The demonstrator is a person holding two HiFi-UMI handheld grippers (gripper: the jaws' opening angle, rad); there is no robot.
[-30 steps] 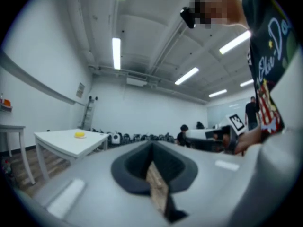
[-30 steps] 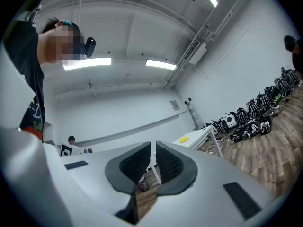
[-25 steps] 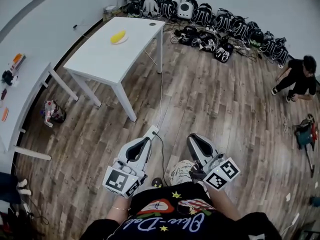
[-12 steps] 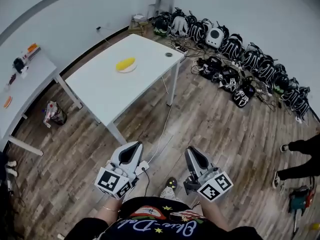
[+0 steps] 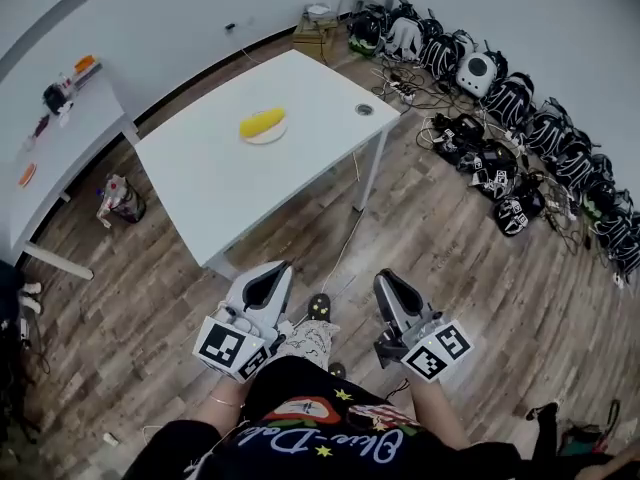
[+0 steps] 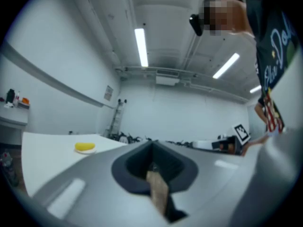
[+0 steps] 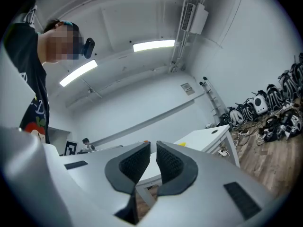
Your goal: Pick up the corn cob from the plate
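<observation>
A yellow corn cob [image 5: 262, 122] lies on a small pale plate [image 5: 266, 136] near the far side of the white table [image 5: 230, 183]. Both grippers are held close to my body over the wood floor, short of the table's near corner. My left gripper [image 5: 272, 284] has its jaws together with nothing in them; its own view shows the corn cob [image 6: 85, 146] far off to the left of the left gripper [image 6: 152, 144]. My right gripper [image 5: 390, 286] is shut and empty too. Beyond the right gripper [image 7: 153, 146], the right gripper view shows the table [image 7: 208, 137].
A second white table [image 5: 60, 138] with small items stands at the left, with a bag [image 5: 118, 200] on the floor beside it. Dark backpacks [image 5: 520, 98] line the wall at the right. A cable [image 5: 345, 248] runs over the floor by the table leg.
The white table with the corn has come nearer and now lies just ahead of both grippers. A person on the floor at the right has left the view. Both grippers stay shut.
</observation>
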